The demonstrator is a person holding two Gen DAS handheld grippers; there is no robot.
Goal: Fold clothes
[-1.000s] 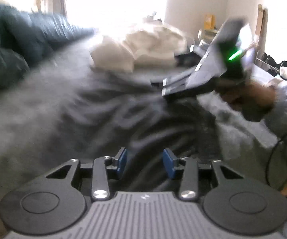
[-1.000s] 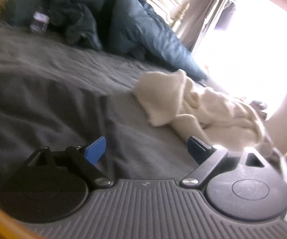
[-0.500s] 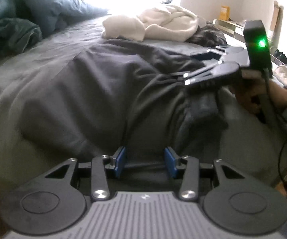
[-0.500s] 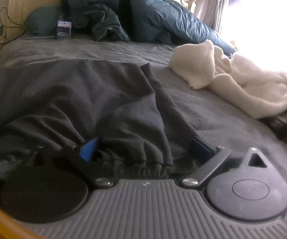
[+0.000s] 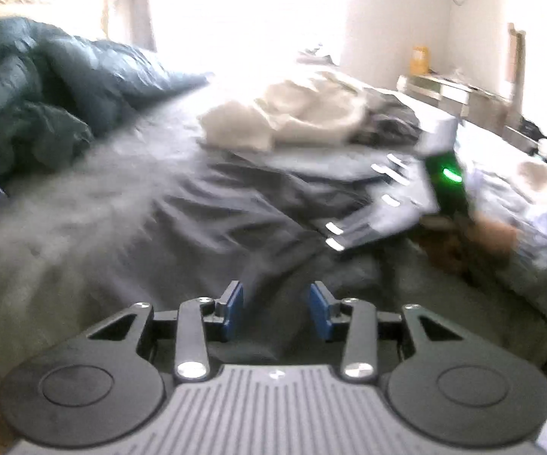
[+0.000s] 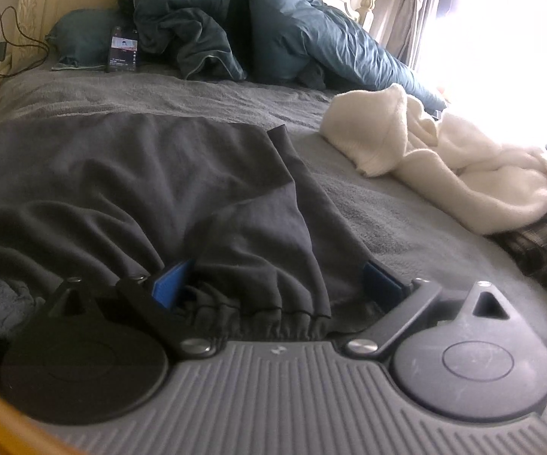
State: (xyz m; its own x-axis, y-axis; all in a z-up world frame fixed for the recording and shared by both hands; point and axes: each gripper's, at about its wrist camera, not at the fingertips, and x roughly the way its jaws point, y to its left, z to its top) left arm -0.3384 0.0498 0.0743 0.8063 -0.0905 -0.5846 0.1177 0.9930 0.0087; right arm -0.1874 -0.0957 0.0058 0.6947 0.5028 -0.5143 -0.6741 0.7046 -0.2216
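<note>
A dark grey garment point(image 6: 140, 182) with an elastic waistband point(image 6: 273, 322) lies spread on the grey bed sheet point(image 6: 387, 208). My right gripper point(image 6: 275, 284) rests low at the waistband, wide open, with the gathered band between its blue pads point(image 6: 171, 282) and no pad pressing on it. In the blurred left wrist view, my left gripper point(image 5: 275, 309) hovers over a dark fold of the same garment point(image 5: 266, 227). Its jaws are closing, the fold runs between the pads point(image 5: 231, 305), and they are not pressing it. The right gripper point(image 5: 349, 227) shows there too, held by a hand point(image 5: 497, 235).
A white fleece heap point(image 6: 444, 167) and a plaid garment point(image 6: 543, 254) lie right of the dark garment. A bunched teal duvet point(image 6: 254, 30) and a phone point(image 6: 123, 51) sit at the headboard end. Cables point(image 6: 15, 49) hang at the far left. A low shelf point(image 5: 463, 94) stands beyond the bed.
The right gripper came down from above the sheet onto the waistband and then stayed put. The left gripper swung across the bed, its view now blurred, and its pads stand slightly closer.
</note>
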